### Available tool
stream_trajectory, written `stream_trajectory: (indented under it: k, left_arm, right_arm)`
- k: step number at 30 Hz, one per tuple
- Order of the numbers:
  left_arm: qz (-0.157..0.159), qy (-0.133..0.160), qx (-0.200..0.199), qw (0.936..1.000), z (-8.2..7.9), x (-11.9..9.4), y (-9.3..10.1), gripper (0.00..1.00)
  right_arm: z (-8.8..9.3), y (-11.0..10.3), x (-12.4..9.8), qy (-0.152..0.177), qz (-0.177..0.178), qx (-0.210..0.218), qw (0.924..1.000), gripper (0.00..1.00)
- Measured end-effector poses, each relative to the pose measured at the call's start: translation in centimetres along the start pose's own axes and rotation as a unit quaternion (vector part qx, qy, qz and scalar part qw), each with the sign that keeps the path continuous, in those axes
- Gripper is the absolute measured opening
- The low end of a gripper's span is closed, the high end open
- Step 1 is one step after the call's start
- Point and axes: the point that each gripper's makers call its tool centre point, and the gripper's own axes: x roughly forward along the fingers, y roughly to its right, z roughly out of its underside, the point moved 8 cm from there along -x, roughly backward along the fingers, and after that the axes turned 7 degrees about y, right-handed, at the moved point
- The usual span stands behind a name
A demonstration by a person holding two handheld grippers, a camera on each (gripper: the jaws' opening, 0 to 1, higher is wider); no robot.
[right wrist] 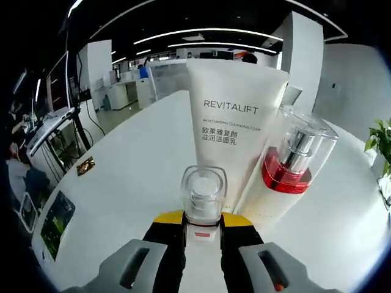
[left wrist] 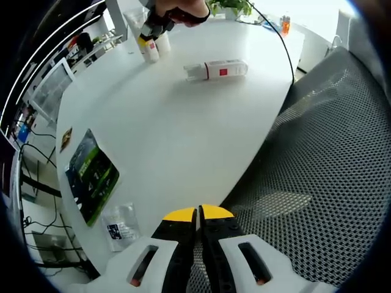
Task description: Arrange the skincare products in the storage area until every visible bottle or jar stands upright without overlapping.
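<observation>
While the right tool (right wrist: 202, 224) gripped a small clear-capped bottle (right wrist: 204, 198) between its yellow-tipped jaws, that bottle stood upright at the front of the right gripper view, its square transparent cap uppermost and a red-marked white body showing below between the jaws. Directly behind it stood a white REVITALIFT cleanser tube (right wrist: 233, 122), upright on its cap, printed with grey lettering. Just beside the tube, on its right in that view, stood a pump bottle (right wrist: 288, 171) with a clear dome cap, a silver pump and a red collar over a cream body; whether it touched the tube could not be told. All three rested on the white counter (right wrist: 122, 183). The left tool (left wrist: 200, 215) was closed, jaws together with nothing between them, poised over the near counter edge beside a black mesh chair (left wrist: 330, 165). In the left gripper view a white boxed product with a red label (left wrist: 217, 69) lay on its side near the middle of the counter (left wrist: 177, 134), well apart from the upright group. At the far end a person's hand (left wrist: 177, 11) held the other tool above the small bottles (left wrist: 151, 49). A green-and-black booklet (left wrist: 91, 174) and a clear plastic packet (left wrist: 122, 226) lay flat near the counter's left edge, and a potted plant (left wrist: 232, 7) stood at the far end.
</observation>
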Motion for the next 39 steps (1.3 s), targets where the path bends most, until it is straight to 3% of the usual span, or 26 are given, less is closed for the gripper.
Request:
stream_trajectory:
  k: [3, 7, 22, 26, 31, 33, 35, 36, 39]
  left_arm:
    - [0.0, 0.001, 0.001, 1.0, 0.0, 0.0, 0.0, 0.0]
    - [-0.001, 0.001, 0.002, 1.0, 0.0, 0.0, 0.0, 0.0]
    - [-0.003, 0.004, 0.002, 1.0, -0.1, -0.1, 0.0, 0.0]
    - [-0.004, 0.005, 0.003, 1.0, -0.1, -0.1, -0.1, 0.0]
    - [-0.004, 0.006, 0.003, 1.0, -0.1, -0.1, -0.1, 0.0]
    - [-0.005, 0.006, 0.003, 1.0, -0.1, -0.1, -0.1, 0.0]
    - [-0.005, 0.006, 0.004, 1.0, -0.1, -0.1, -0.1, 0.0]
    - [-0.005, 0.006, 0.004, 1.0, -0.1, -0.1, -0.1, 0.0]
    - [-0.007, 0.008, 0.004, 0.9999, -0.2, -0.1, -0.1, 0.0]
  right_arm:
    - [0.1, 0.1, -0.3, -0.001, 0.012, 0.004, 0.9999, 0.16]
    - [0.3, 0.2, -0.4, 0.003, 0.038, 0.044, 0.9983, 0.16]
    - [0.2, 0.3, 0.0, 0.002, 0.053, 0.057, 0.997, 0.17]
    - [0.3, 0.3, -0.2, 0.0, 0.05, 0.061, 0.9969, 0.29]
    - [0.5, 0.2, -0.6, 0.002, 0.018, 0.055, 0.9983, 0.41]
    - [1.7, -0.2, -1.3, -0.017, -0.016, 0.023, 0.9995, 0.51]
    - [2.7, -0.4, -1.5, -0.013, -0.049, -0.004, 0.9987, 0.6]
    - [2.9, -0.4, -1.8, -0.012, -0.053, -0.008, 0.9985, 0.63]
    - [4.9, -0.4, -4.2, -0.014, -0.111, -0.006, 0.9937, 0.74]
